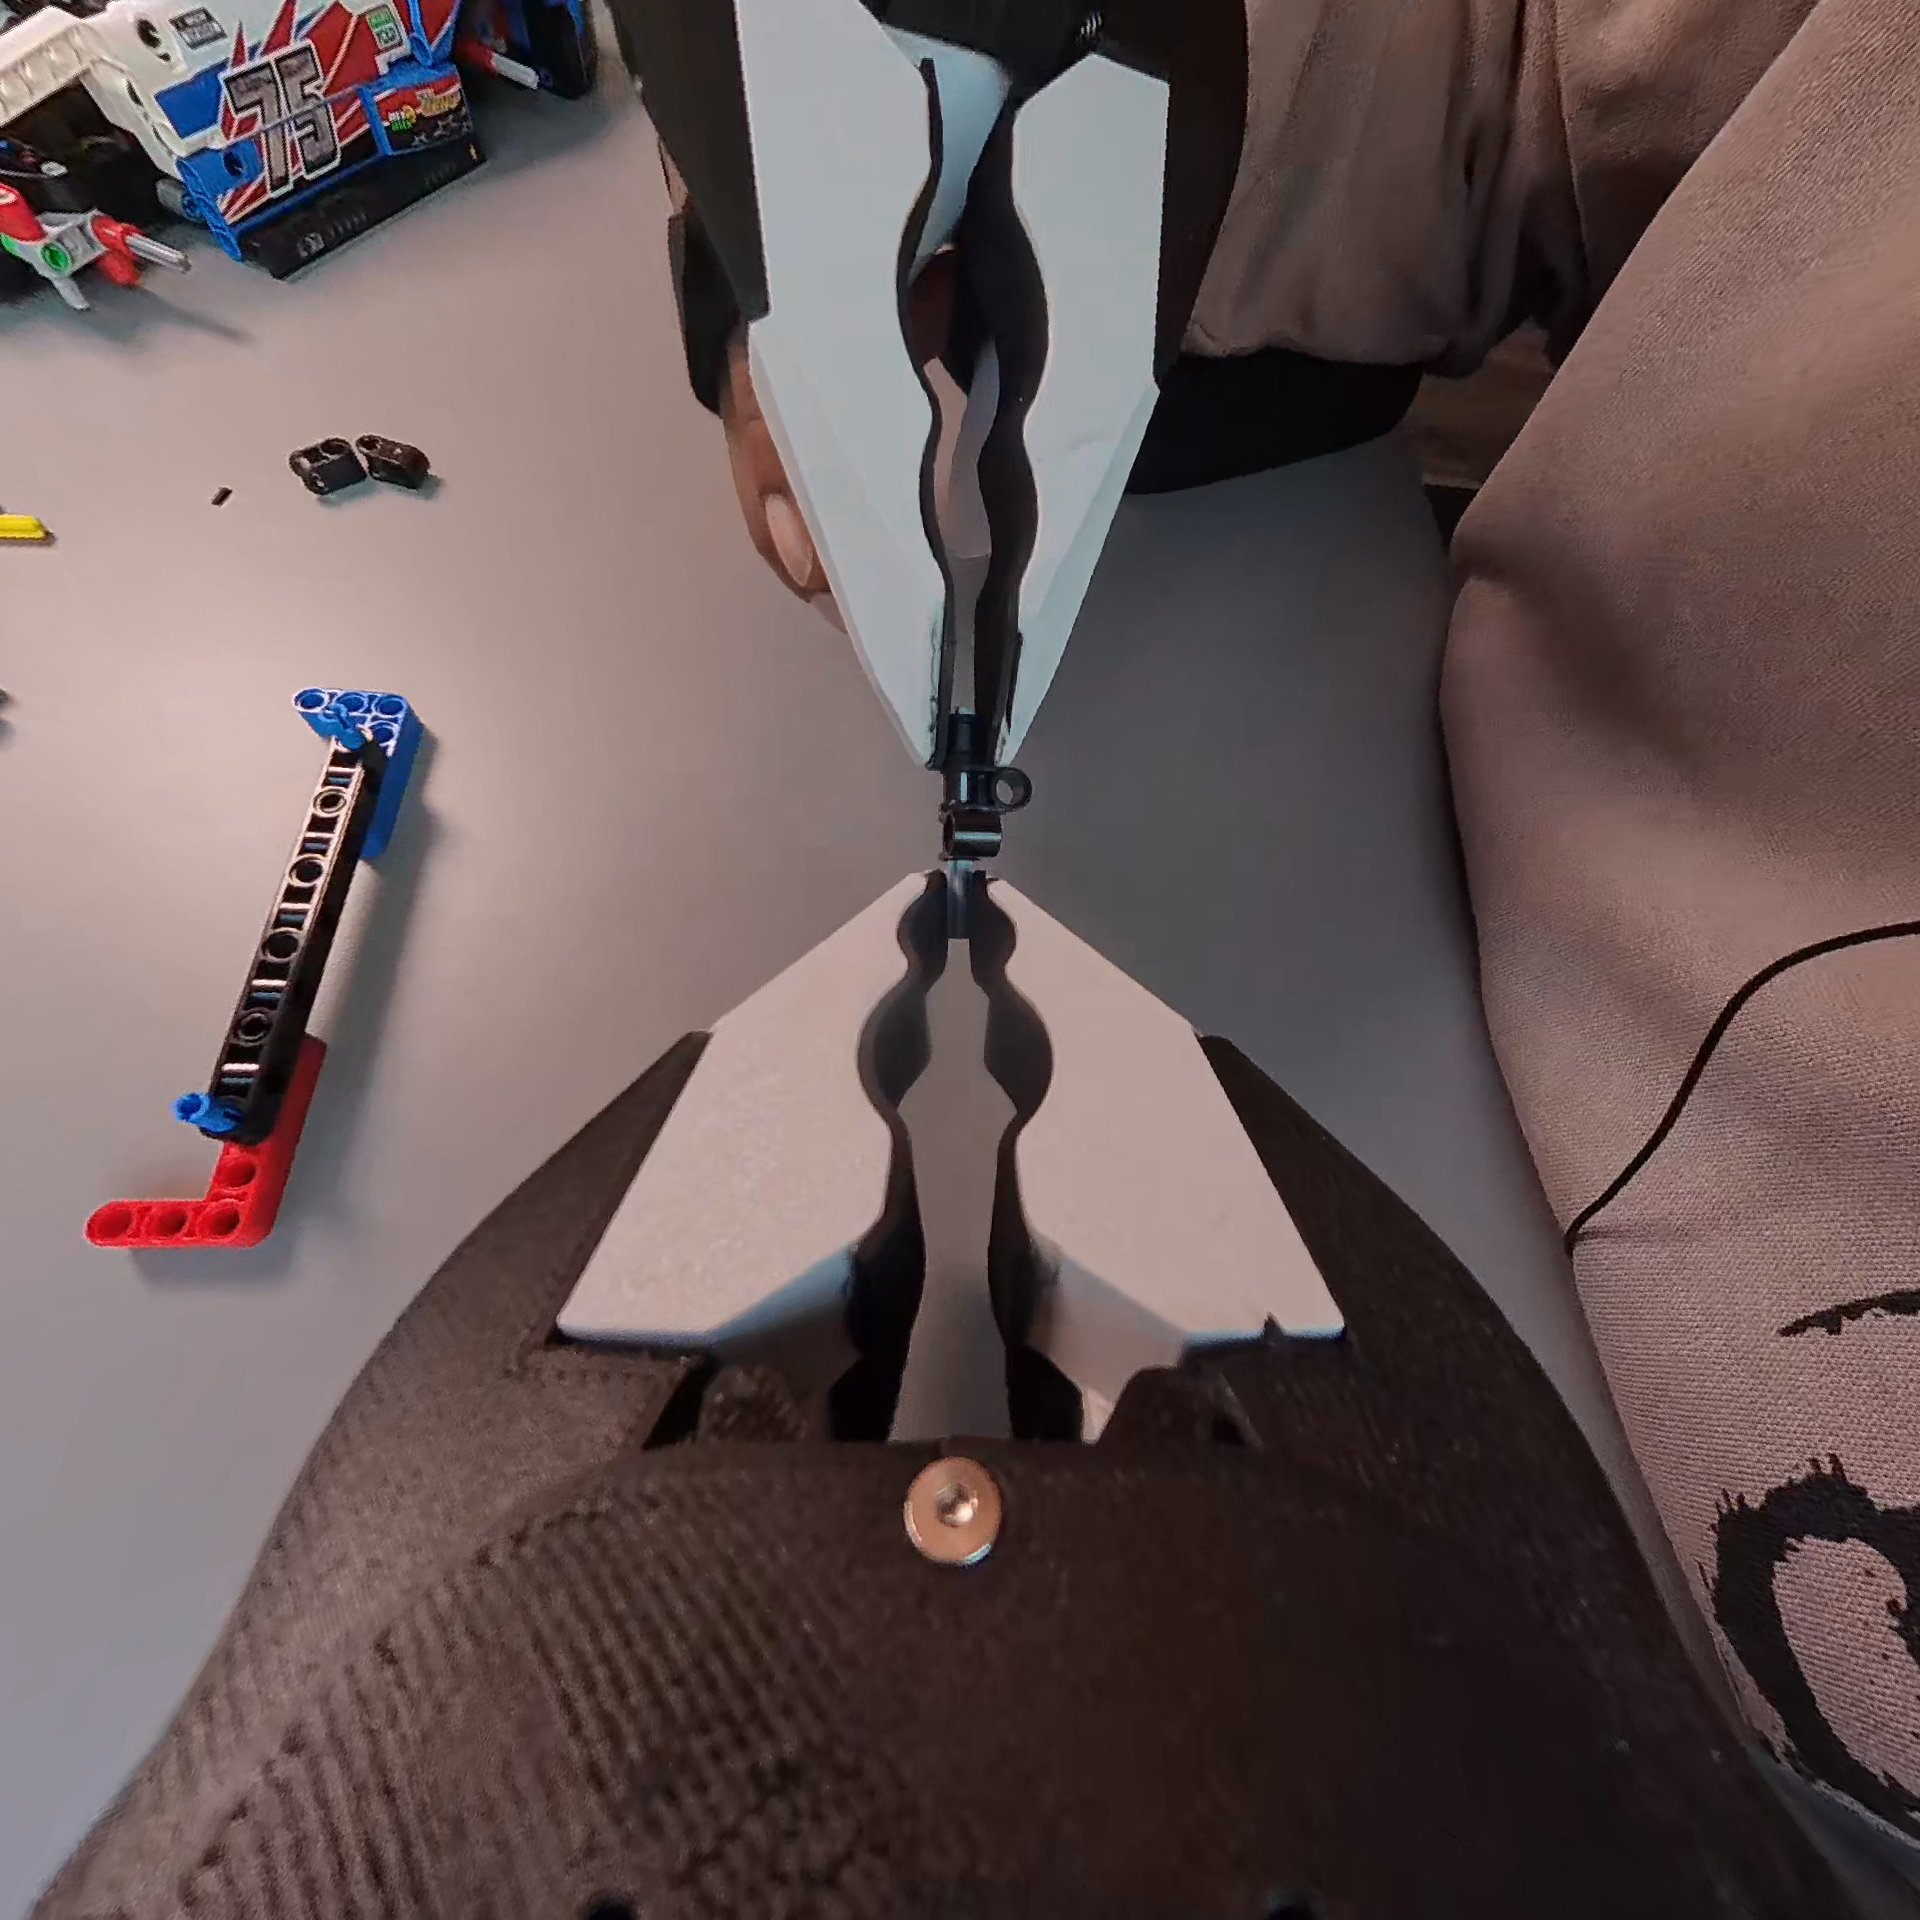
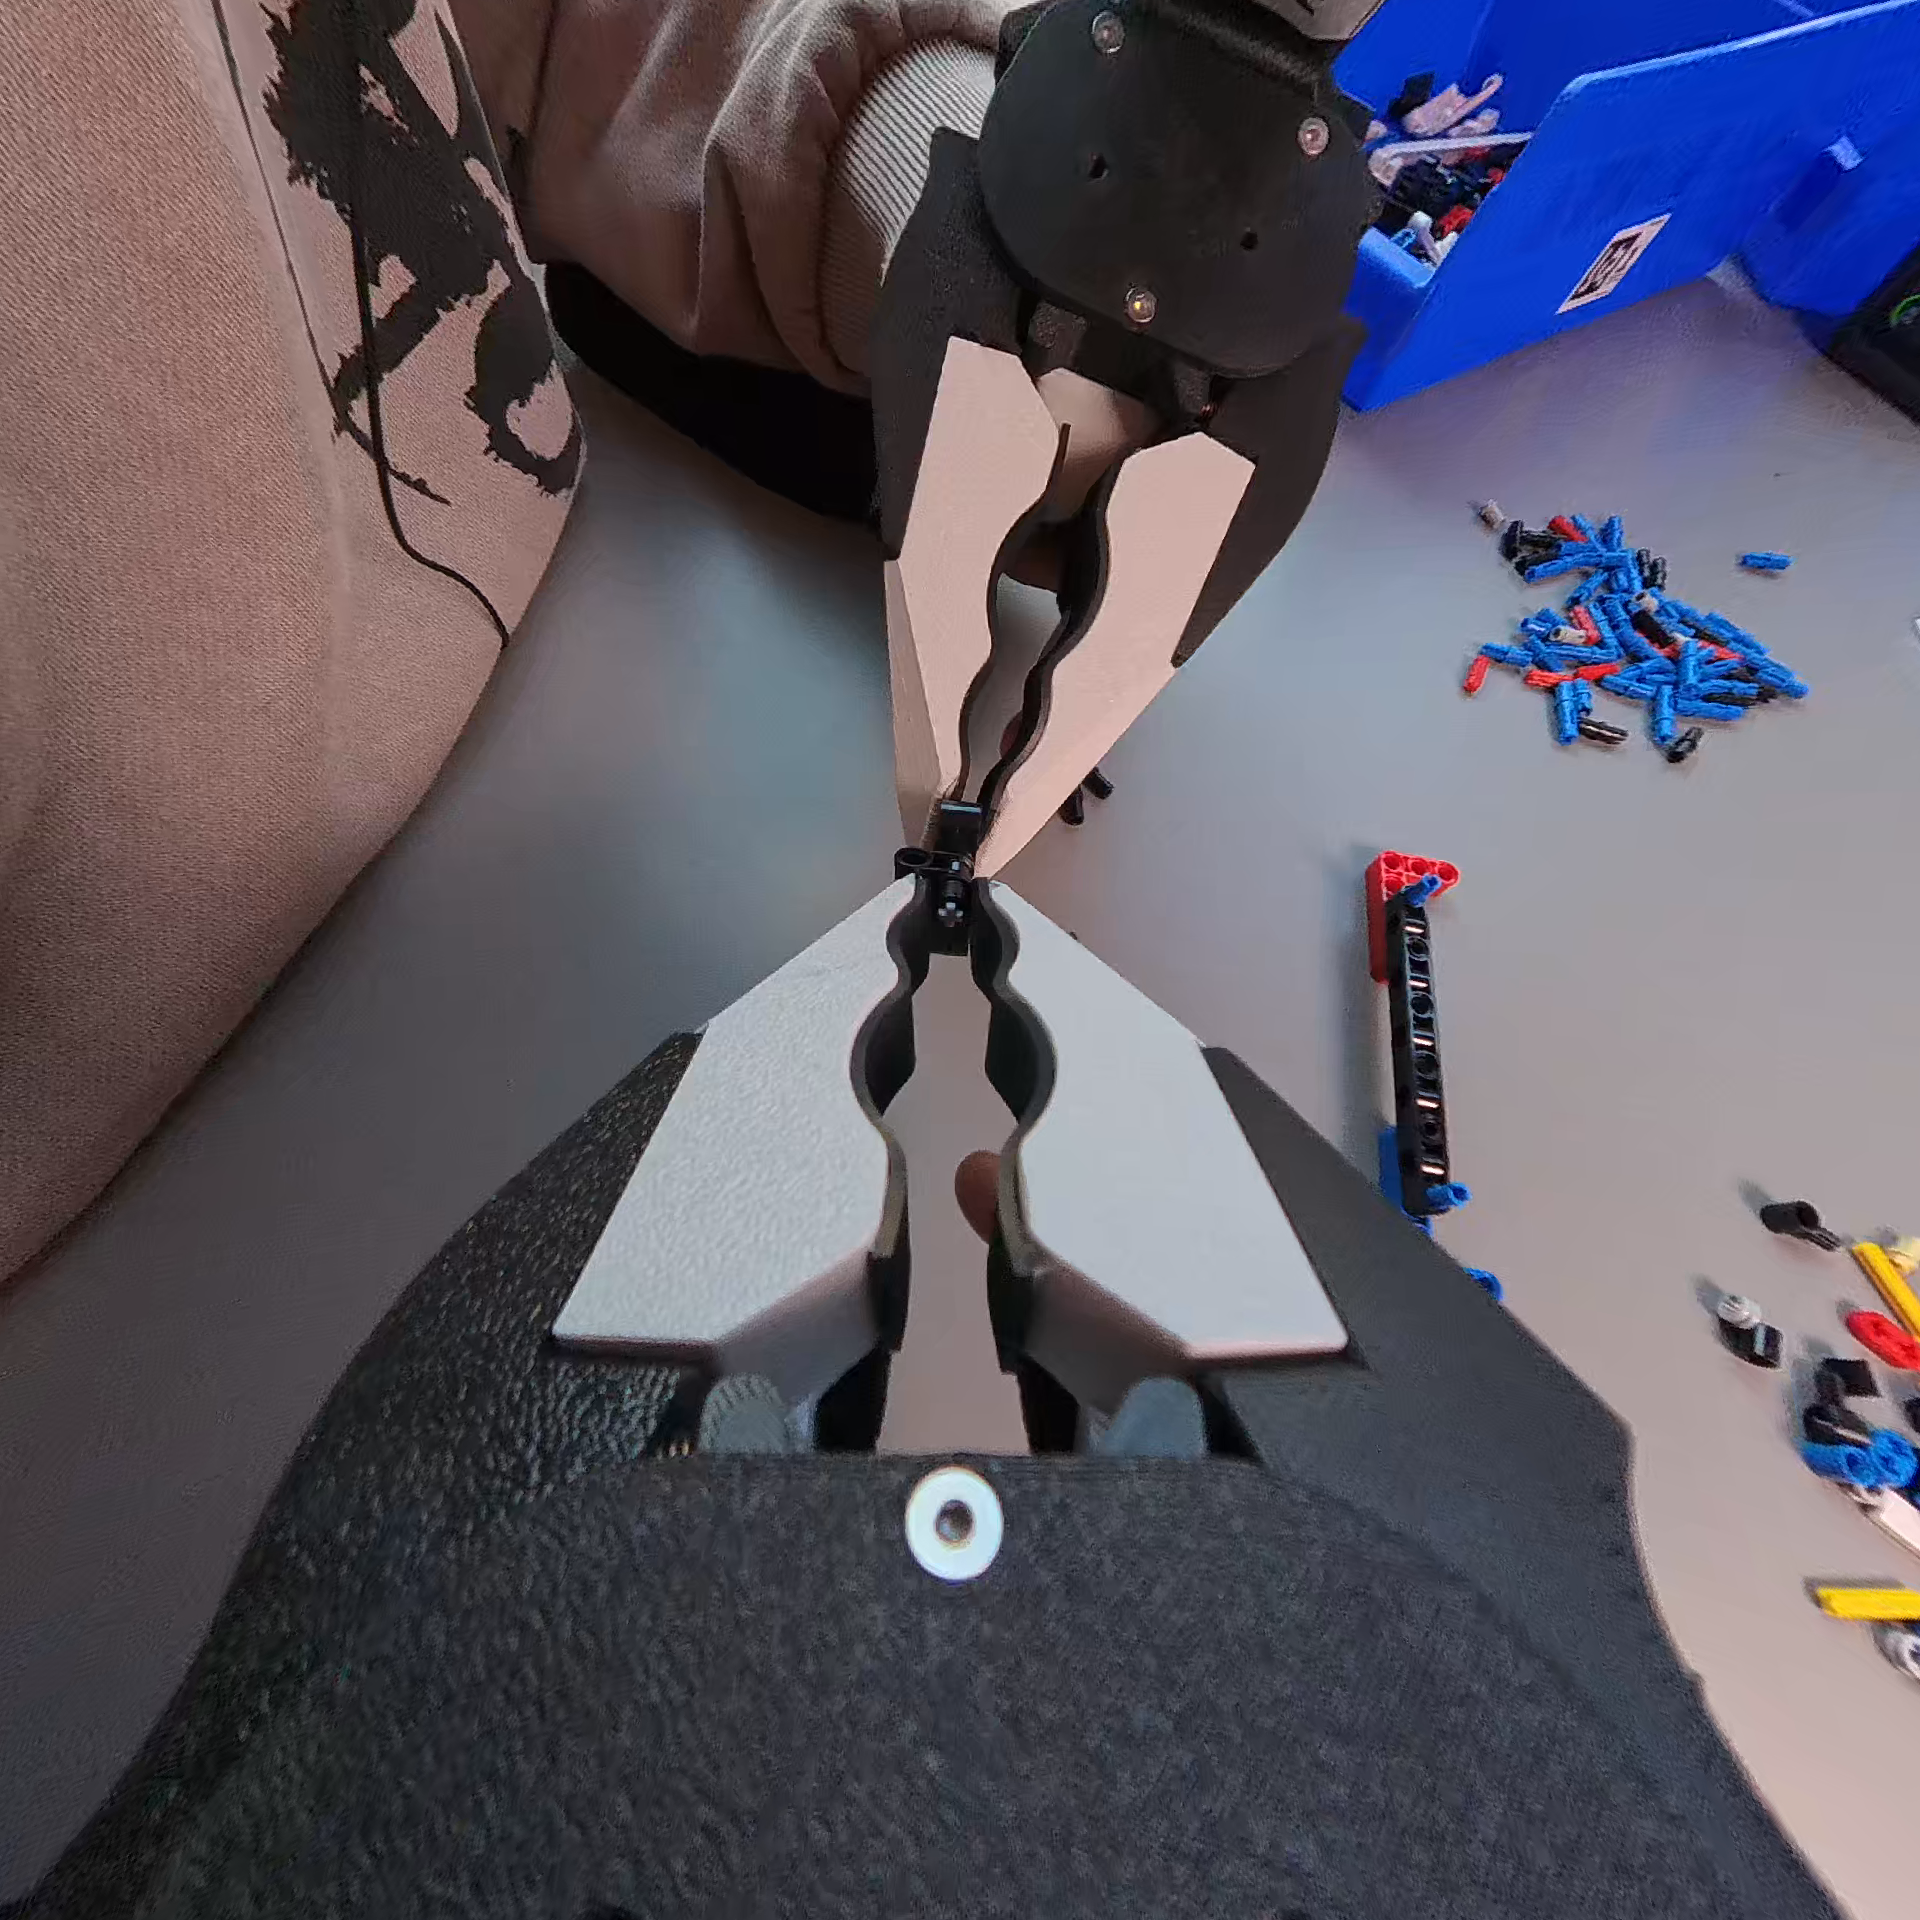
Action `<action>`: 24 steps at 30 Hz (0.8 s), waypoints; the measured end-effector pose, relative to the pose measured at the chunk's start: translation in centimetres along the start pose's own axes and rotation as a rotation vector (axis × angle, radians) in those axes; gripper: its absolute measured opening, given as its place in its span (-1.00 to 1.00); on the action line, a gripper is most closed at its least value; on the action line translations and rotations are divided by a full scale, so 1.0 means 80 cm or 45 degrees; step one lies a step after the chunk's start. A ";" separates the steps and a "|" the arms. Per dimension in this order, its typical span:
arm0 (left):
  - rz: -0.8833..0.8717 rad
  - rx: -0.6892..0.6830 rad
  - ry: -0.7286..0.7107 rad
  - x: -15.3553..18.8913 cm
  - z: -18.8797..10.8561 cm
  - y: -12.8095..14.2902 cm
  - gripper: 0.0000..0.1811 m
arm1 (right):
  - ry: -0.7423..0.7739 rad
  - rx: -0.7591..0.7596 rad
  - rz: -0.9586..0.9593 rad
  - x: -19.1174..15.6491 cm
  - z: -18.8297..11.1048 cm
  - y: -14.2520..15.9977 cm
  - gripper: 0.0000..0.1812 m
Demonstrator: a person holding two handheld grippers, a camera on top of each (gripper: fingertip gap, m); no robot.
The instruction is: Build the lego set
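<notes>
Grippers number two: left gripper and right gripper each pinch one black connector piece, tip to tip.

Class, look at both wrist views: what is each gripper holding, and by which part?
Both grip one small black connector assembly between them: the left gripper pinches its near end, the right gripper its opposite end.

My left gripper has matt pale-grey plastic fingers set in a black body with a ridged, layered finish and a shiny metal washer. My right gripper — its black shell is pebbled and rough. Between them sits a small glossy black plastic connector piece. The grey tabletop looks smooth and matt — the brownish sweatshirt is soft woven cloth.
</notes>
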State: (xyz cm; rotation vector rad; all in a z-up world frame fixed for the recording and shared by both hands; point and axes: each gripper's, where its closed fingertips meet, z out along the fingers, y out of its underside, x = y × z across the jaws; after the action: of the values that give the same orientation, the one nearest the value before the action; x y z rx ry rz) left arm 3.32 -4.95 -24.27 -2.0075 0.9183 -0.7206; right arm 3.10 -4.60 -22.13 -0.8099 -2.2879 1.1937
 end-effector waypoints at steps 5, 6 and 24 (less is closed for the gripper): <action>0.012 0.024 -0.048 -0.008 -0.004 -0.005 -0.97 | 0.049 0.081 0.030 0.009 -0.004 -0.001 -0.95; 0.009 0.033 -0.047 -0.008 -0.004 -0.006 -0.97 | 0.048 0.090 0.033 0.010 -0.005 -0.001 -0.95; -0.039 0.125 0.000 -0.003 -0.001 -0.015 -0.97 | -0.001 0.149 0.082 0.006 -0.016 0.000 -0.95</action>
State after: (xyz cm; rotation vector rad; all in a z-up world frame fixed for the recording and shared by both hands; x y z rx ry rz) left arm 3.53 -4.25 -23.27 -1.9386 0.8375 -0.7687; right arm 3.48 -3.54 -21.39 -0.8446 -2.1841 1.3426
